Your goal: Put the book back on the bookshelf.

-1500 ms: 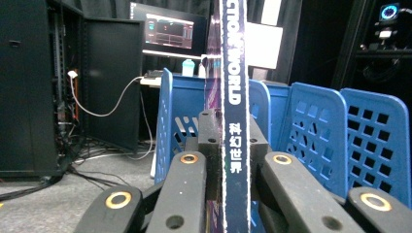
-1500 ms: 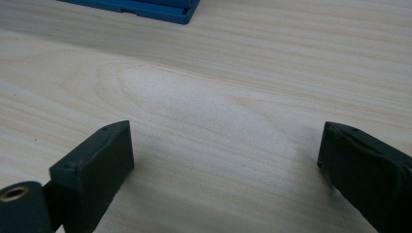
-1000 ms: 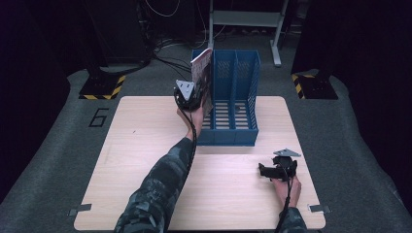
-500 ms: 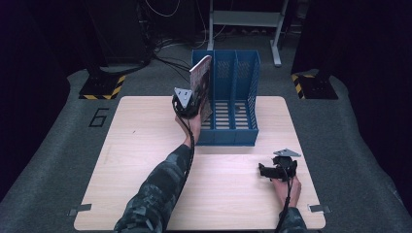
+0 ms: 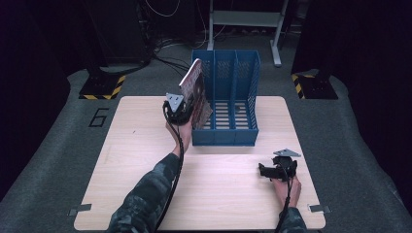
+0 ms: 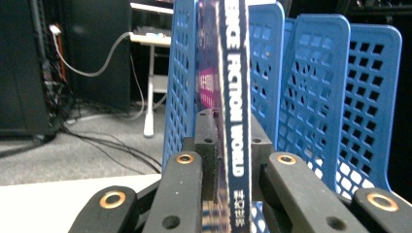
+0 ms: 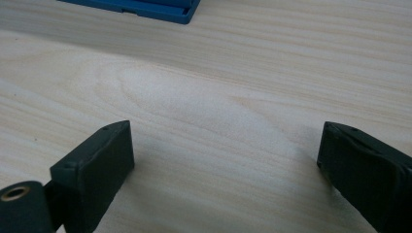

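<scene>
We see the left gripper (image 5: 180,110) clamped on the spine of a science-fiction magazine (image 5: 193,91), its jaws pressed tight against both covers in the left gripper view (image 6: 228,160). The magazine stands nearly upright, tipped a little toward ten o'clock, at the left end of the blue file rack (image 5: 233,97), which sits at twelve o'clock on the wooden table (image 5: 136,160). The left forearm, in a camouflage sleeve (image 5: 150,194), stretches from six o'clock up toward the rack, the hand wrapped under the gripper. At four o'clock the right hand (image 5: 286,187) rests on the table, holding the right gripper (image 5: 266,171) level and pointing toward nine o'clock. Its jaws stand wide apart over bare wood (image 7: 223,160).
</scene>
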A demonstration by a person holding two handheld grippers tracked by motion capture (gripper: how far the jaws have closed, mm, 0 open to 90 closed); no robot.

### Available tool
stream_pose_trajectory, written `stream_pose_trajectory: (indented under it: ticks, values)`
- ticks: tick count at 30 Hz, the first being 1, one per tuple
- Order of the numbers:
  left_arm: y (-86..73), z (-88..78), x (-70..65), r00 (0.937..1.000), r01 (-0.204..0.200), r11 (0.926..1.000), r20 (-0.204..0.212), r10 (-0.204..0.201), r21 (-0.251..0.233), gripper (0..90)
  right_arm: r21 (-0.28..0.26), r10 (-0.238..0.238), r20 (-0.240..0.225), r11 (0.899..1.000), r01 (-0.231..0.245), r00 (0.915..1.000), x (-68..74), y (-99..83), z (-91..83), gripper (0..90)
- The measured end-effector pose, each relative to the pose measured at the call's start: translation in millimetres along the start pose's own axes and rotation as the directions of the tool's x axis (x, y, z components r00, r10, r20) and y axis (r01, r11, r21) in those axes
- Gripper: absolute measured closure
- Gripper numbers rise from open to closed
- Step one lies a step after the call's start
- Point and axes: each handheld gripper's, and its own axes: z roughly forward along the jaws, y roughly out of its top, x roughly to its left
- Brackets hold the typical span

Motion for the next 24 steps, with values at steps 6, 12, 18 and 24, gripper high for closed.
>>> stream_pose_trajectory:
  ticks: [6, 12, 18, 24]
  values:
    - [1.2, -9.8, 3.7, 0.9986, -0.028, 0.9981, 0.047, 0.026, 0.055, 77.1, 0.0, 0.0, 0.0, 1.0, 0.0, 1.0, 0.0, 0.0, 0.0, 5.9]
    - [16.5, -17.2, 9.6, 0.9934, -0.04, 0.9956, 0.11, 0.031, 0.084, 61.4, 0.0, 0.0, 0.0, 1.0, 0.0, 1.0, 0.0, 0.0, 0.0, 5.9]
    - [40.6, -17.5, 18.5, 0.9899, -0.05, 0.9933, 0.138, 0.035, 0.104, 47.9, 0.0, 0.0, 0.0, 1.0, 0.0, 1.0, 0.0, 0.0, 0.0, 5.9]
    - [63.0, -8.5, 24.0, 0.9823, -0.103, 0.9783, 0.173, 0.071, 0.18, 37.8, 0.0, -0.001, 0.002, 1.0, 0.001, 1.0, 0.0, 0.0, 0.1, 5.9]
